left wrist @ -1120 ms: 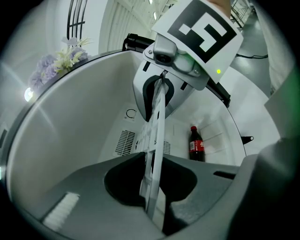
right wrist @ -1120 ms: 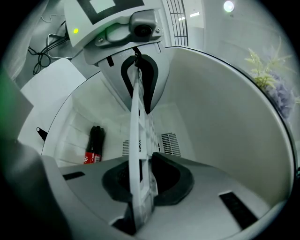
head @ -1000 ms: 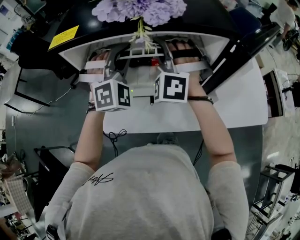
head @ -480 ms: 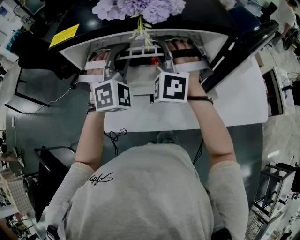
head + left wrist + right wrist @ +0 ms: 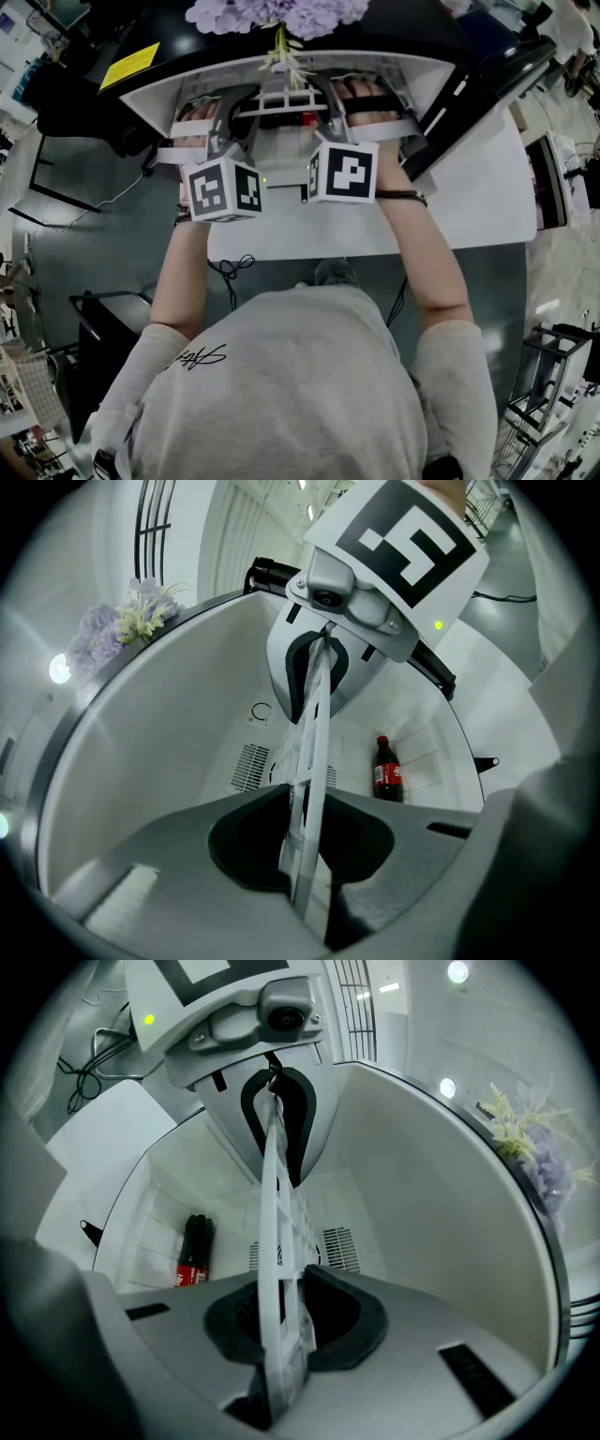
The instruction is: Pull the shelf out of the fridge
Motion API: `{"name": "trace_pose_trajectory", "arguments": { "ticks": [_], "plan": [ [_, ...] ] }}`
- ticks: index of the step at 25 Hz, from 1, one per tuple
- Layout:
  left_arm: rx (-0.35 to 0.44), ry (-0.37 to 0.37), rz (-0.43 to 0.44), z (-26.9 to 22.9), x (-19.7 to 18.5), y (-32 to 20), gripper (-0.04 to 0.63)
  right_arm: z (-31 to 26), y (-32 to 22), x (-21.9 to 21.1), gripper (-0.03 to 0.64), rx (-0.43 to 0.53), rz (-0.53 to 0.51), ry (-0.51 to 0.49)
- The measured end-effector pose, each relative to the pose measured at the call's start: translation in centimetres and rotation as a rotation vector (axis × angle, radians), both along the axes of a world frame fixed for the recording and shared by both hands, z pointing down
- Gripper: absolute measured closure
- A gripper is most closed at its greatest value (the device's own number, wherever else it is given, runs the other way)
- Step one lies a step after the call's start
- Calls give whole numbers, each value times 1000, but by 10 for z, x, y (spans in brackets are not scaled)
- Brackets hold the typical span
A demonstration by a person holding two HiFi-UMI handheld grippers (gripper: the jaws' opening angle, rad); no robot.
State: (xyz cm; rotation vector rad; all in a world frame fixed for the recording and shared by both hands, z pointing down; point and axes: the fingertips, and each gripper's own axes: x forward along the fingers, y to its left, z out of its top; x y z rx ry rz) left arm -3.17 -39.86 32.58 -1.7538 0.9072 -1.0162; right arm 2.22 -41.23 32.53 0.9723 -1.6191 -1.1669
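Note:
The white wire shelf (image 5: 281, 103) lies level in the open fridge (image 5: 159, 94), at its mouth. My left gripper (image 5: 228, 120) is shut on the shelf's left part and my right gripper (image 5: 330, 105) on its right part. In the left gripper view the shelf (image 5: 315, 726) runs edge-on between my left gripper's (image 5: 302, 855) dark pads, with the right gripper (image 5: 323, 653) clamped on it farther along. The right gripper view mirrors this: the shelf (image 5: 275, 1199) is pinched in my right gripper (image 5: 281, 1335), and the left gripper (image 5: 277, 1110) holds it opposite.
Purple flowers (image 5: 277, 17) stand on the fridge's black top. The fridge door (image 5: 487, 89) hangs open at the right. Dark cola bottles (image 5: 194, 1249) stand inside at the back; one bottle (image 5: 387, 771) shows in the left gripper view. A white table (image 5: 469, 206) is under my arms.
The fridge front has slid slightly up the head view. Both grippers keep about the same place and the same grip on the shelf.

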Motion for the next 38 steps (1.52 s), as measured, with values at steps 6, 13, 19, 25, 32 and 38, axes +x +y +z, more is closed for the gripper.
{"name": "trace_pose_trajectory", "arguments": {
  "ticks": [6, 13, 19, 25, 32, 38],
  "plan": [
    [0, 3, -1, -1, 0, 3, 552, 0, 3, 0, 568, -2, 0, 0],
    [-4, 0, 1, 0, -1, 7, 552, 2, 7, -1, 568, -14, 1, -6],
    [3, -2, 3, 0, 0, 12, 552, 0, 12, 0, 568, -6, 2, -3],
    [-1, 1, 4, -1, 0, 16, 552, 0, 16, 0, 568, -6, 3, -3],
    [-2, 3, 3, -1, -1, 20, 552, 0, 20, -1, 568, -9, 3, -4],
    [0, 7, 6, -2, 0, 25, 552, 0, 24, -1, 568, -10, 6, -4]
  ]
}}
